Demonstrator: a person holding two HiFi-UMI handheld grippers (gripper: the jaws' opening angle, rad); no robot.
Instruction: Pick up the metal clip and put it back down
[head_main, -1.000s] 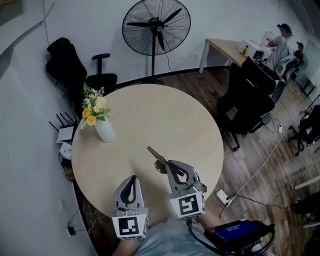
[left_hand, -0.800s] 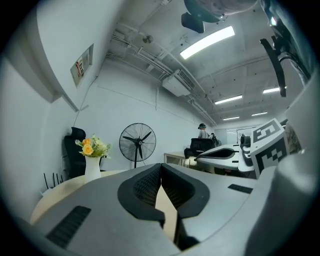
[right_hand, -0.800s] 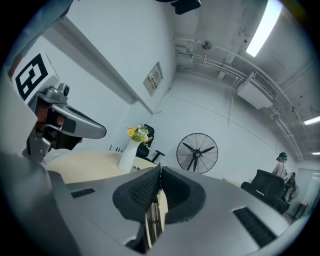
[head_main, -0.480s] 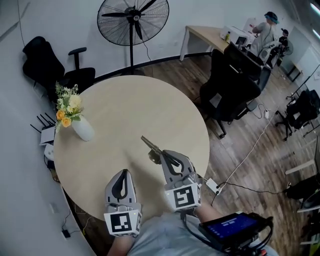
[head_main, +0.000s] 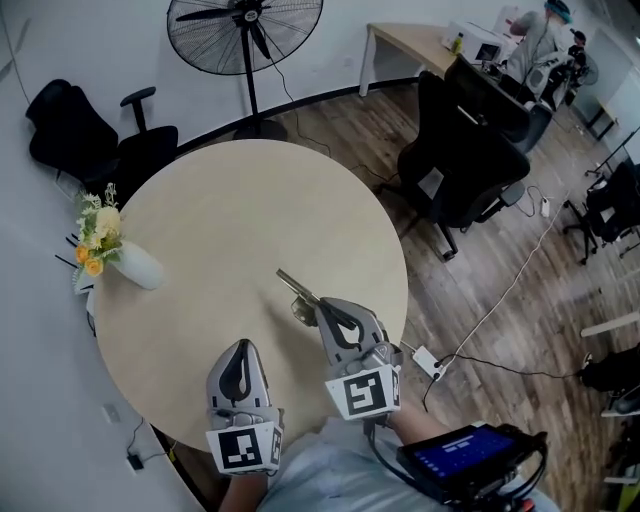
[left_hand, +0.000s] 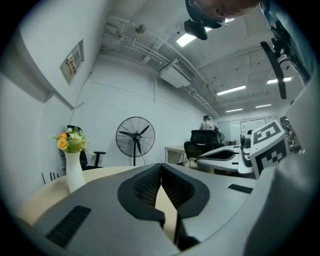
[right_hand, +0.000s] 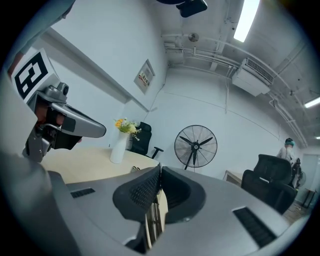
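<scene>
Grey right gripper (head_main: 322, 312): clamped on slim silver metal clip (head_main: 296, 289) (lift judged done).
Grey left gripper (head_main: 240, 352): jaws together, empty, over round beige table's (head_main: 250, 215) near edge.
Next: lower, then release.

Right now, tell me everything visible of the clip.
The clip is a slim, dull metal piece with a small loop hanging beside the jaws. The right gripper is shut on its near end; the rest pokes out ahead, away from the person, above the table. Whether it touches the tabletop is unclear.
</scene>
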